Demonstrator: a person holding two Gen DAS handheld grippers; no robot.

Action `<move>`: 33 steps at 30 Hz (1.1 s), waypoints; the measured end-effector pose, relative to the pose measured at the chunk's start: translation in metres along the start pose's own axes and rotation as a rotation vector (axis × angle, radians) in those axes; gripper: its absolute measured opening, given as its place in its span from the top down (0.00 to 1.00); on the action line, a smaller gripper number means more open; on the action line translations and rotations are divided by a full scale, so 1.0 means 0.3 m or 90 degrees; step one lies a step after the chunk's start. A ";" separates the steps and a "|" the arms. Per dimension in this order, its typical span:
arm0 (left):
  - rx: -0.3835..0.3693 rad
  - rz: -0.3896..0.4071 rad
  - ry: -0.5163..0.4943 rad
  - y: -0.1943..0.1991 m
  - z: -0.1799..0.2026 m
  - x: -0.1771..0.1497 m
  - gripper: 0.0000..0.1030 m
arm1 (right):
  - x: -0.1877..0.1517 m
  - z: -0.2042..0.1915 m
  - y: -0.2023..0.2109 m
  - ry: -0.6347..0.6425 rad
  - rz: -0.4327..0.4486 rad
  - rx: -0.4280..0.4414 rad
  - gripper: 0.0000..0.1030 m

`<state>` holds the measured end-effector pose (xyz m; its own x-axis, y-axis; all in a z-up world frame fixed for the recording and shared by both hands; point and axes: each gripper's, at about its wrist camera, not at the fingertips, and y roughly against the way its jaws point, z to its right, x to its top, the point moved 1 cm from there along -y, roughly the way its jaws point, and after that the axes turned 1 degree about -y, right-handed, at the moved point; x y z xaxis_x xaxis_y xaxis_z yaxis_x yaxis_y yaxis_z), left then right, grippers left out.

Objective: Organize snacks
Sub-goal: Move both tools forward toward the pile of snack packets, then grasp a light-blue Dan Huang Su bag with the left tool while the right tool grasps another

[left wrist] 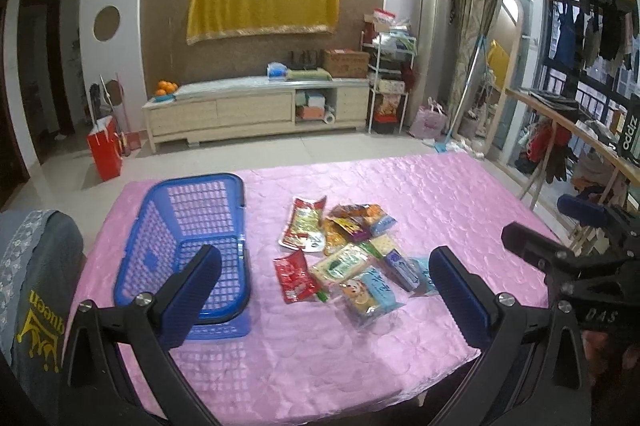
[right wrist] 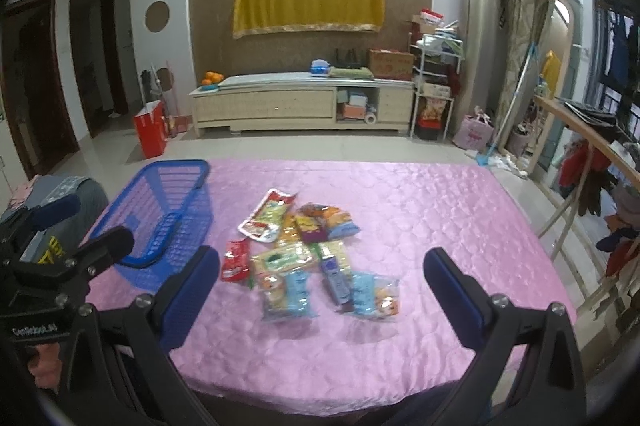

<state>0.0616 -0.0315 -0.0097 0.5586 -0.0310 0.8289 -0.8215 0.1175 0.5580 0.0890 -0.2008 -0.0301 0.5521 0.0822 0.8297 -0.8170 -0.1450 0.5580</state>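
Beside the empty blue plastic lattice basket (left wrist: 188,242), both claws, left (left wrist: 326,300) and right (right wrist: 322,296), are hovering spread; pinching one packet from the heap of colourful foil snack packets (right wrist: 304,250) seems wisest.

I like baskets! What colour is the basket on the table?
The basket is blue, with walls full of little holes. It shows best in the left wrist view.

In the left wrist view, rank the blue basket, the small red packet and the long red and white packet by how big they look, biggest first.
1. Blue basket, by far the largest.
2. Long red and white packet.
3. Small red packet, only slightly smaller; it lies nearer the camera, so its true rank against the long packet is unsure.
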 end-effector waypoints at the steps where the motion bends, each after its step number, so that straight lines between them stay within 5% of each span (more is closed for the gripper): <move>1: -0.002 -0.008 -0.001 -0.020 0.009 0.003 0.00 | 0.004 0.014 -0.014 0.000 -0.005 -0.004 0.00; 15: -0.009 -0.169 0.023 -0.378 0.127 -0.044 0.00 | -0.051 0.229 -0.293 -0.023 -0.143 0.012 0.00; 26: -0.009 -0.320 0.082 -0.637 0.138 -0.182 0.03 | -0.168 0.288 -0.525 -0.025 -0.278 -0.003 0.00; 33: -0.008 -0.375 0.098 -0.775 0.134 -0.235 0.03 | -0.216 0.315 -0.642 -0.033 -0.330 0.022 0.00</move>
<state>0.2085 -0.0966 -0.1961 0.9294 0.0490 0.3657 -0.3690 0.1357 0.9195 0.2263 -0.2714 -0.1927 0.8908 0.1028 0.4427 -0.4291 -0.1305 0.8938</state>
